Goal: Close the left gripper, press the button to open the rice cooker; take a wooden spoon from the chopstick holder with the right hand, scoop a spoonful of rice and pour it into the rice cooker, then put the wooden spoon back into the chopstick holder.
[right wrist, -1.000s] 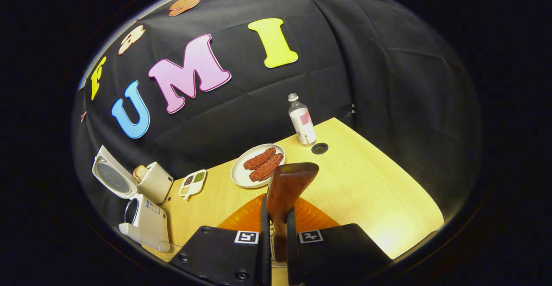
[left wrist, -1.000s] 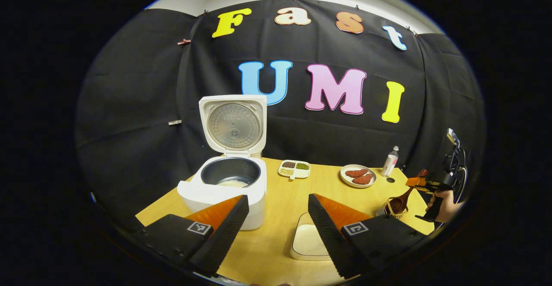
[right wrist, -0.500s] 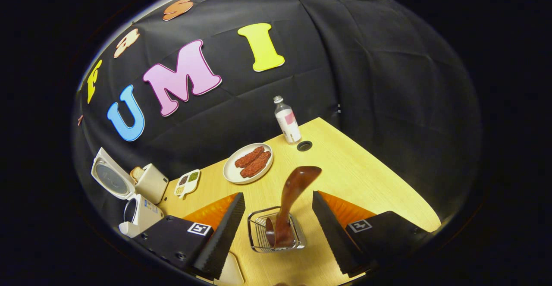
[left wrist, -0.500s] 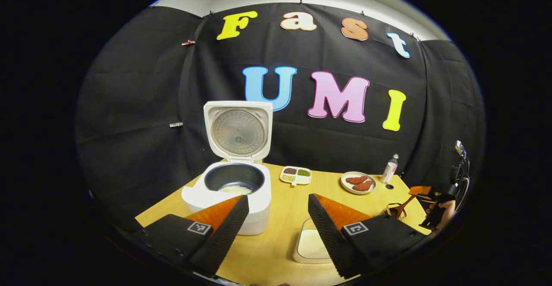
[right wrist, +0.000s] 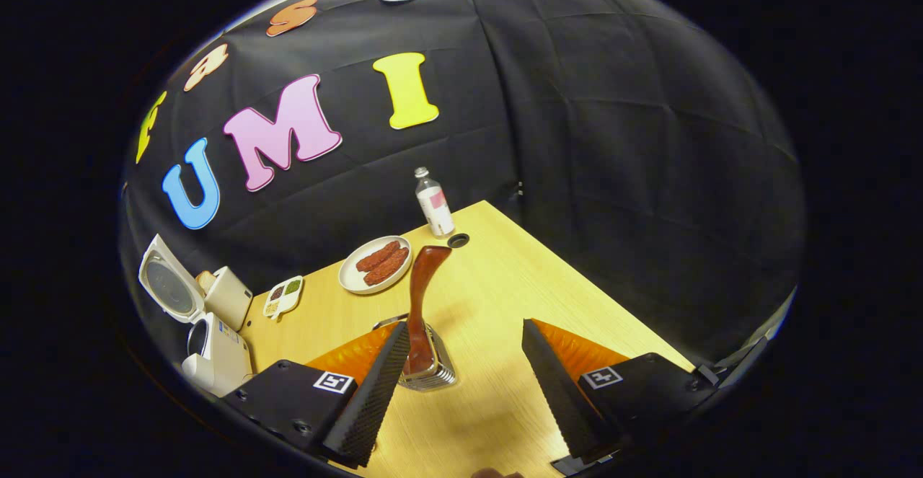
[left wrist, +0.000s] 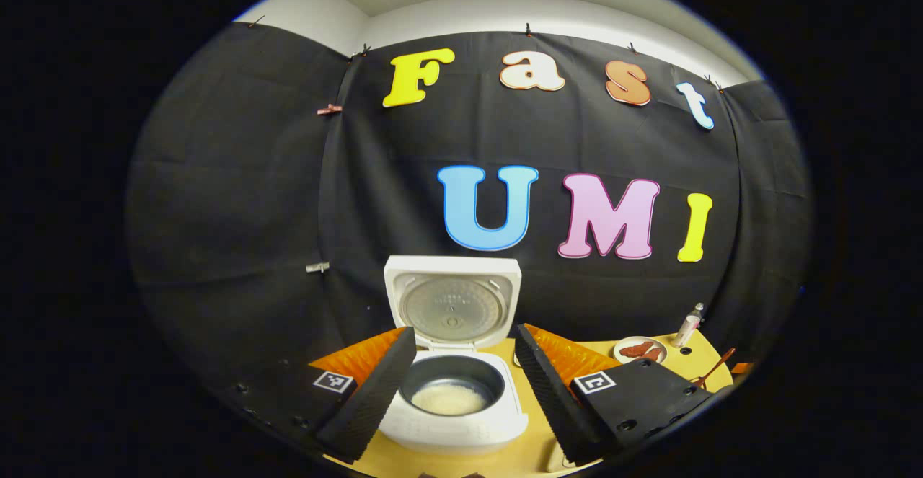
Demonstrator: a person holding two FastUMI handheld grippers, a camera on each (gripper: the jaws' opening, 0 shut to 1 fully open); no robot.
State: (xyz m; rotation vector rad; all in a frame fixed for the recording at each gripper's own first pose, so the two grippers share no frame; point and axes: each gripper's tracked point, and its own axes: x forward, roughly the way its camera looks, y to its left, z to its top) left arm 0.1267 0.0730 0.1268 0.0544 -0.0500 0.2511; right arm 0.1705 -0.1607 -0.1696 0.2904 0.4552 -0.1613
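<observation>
Left gripper view: left gripper [left wrist: 465, 391] spread wide, nothing between its ridged fingers, square coded tags on both finger bases. Cooker [left wrist: 453, 406] sits between them on the wood-grain table [left wrist: 703, 359], lid [left wrist: 452, 305] upright; embossed writing on the metal lid liner too small to read. Dark round pot holds a low patch of white rice [left wrist: 447, 399]. Cooker's front partly hidden by the fingers. Far right, small: plate [left wrist: 639, 349] with reddish pieces, bottle [left wrist: 688, 326], and the spoon [left wrist: 712, 368], a thin brown stick here, its lower end cut off. Right gripper view: right gripper [right wrist: 465, 391] wide apart, gripping nothing. Spoon stands tilted, bowl end down, in the wire holder [right wrist: 427, 366]; holder's left side hidden behind the left finger. Behind: plate, bottle with an unreadable pink label, divided dish [right wrist: 283, 296] of grains, cooker at far left, label illegible.
</observation>
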